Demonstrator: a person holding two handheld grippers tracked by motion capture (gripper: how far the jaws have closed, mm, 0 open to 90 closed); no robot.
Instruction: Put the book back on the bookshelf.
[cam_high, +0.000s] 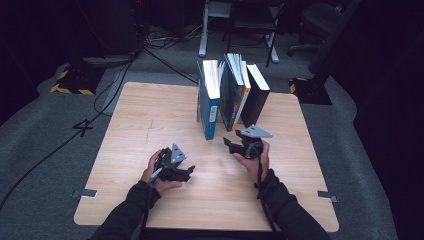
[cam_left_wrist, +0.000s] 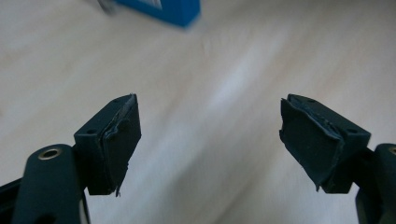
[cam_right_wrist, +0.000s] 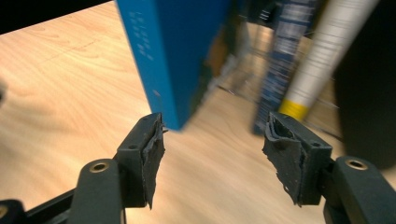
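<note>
Three books stand upright in a row at the far middle of the wooden table (cam_high: 145, 120): a blue book (cam_high: 210, 102), a blue and yellow one (cam_high: 234, 95) and a black one (cam_high: 256, 97). My right gripper (cam_high: 230, 143) hovers just in front of them, open and empty. In the right gripper view its jaws (cam_right_wrist: 212, 154) frame the blue book's lower corner (cam_right_wrist: 173, 51), with the yellow-tipped spine (cam_right_wrist: 322, 51) and the black book (cam_right_wrist: 369, 84) behind. My left gripper (cam_high: 189, 171) is lower on the table, open over bare wood (cam_left_wrist: 208, 140); the blue book's corner (cam_left_wrist: 163, 8) lies far off.
The table's front half carries both hands and forearms. Metal brackets (cam_high: 88, 193) sit at the table's front corners. Cables (cam_high: 115, 90), a yellow-striped stand base (cam_high: 75, 80) and chair legs (cam_high: 240, 40) occupy the grey carpet beyond the far edge.
</note>
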